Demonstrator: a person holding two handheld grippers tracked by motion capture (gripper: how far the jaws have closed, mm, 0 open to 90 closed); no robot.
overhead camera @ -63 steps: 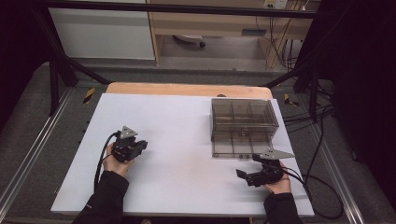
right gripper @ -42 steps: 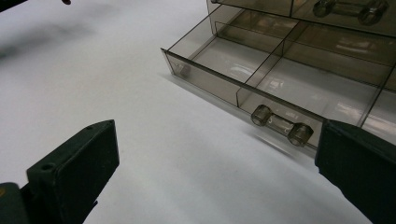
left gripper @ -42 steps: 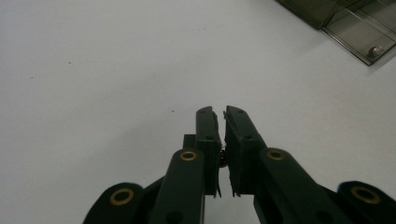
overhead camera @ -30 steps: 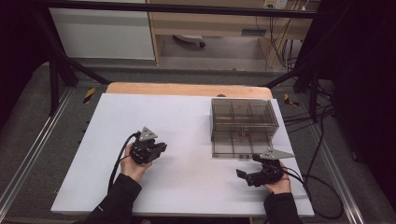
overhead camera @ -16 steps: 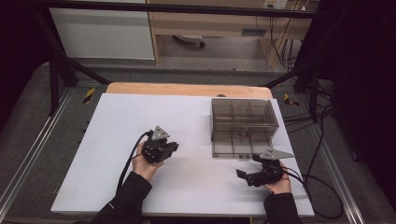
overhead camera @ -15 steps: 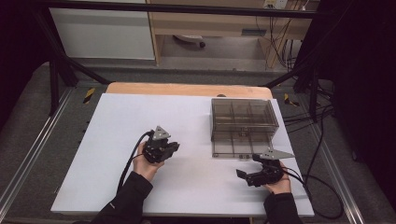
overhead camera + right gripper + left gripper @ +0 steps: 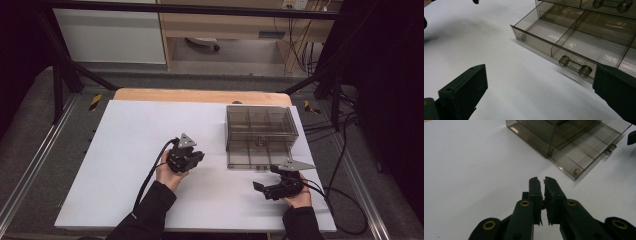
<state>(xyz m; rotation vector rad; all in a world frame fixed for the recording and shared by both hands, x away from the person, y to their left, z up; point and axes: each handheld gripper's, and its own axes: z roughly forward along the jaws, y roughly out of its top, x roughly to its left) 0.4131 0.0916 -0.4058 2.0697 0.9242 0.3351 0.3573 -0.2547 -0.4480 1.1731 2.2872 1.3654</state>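
Left gripper [image 7: 543,182] clenched on nothing, pulled-out drawer [image 7: 584,155] of the smoky box [image 7: 260,127] just ahead and right; right gripper [image 7: 536,82] spread wide, drawer handle [image 7: 574,67] just ahead — risk: closed jaws shove the light box instead of the drawer.

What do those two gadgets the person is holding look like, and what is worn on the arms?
Each tool, left and right, is black with two flat black jaws joined by brass-coloured rivets. A grey three-cornered plate tops the left one, and the right one carries another. A black cable trails from each. Both arms wear a dark sleeve.
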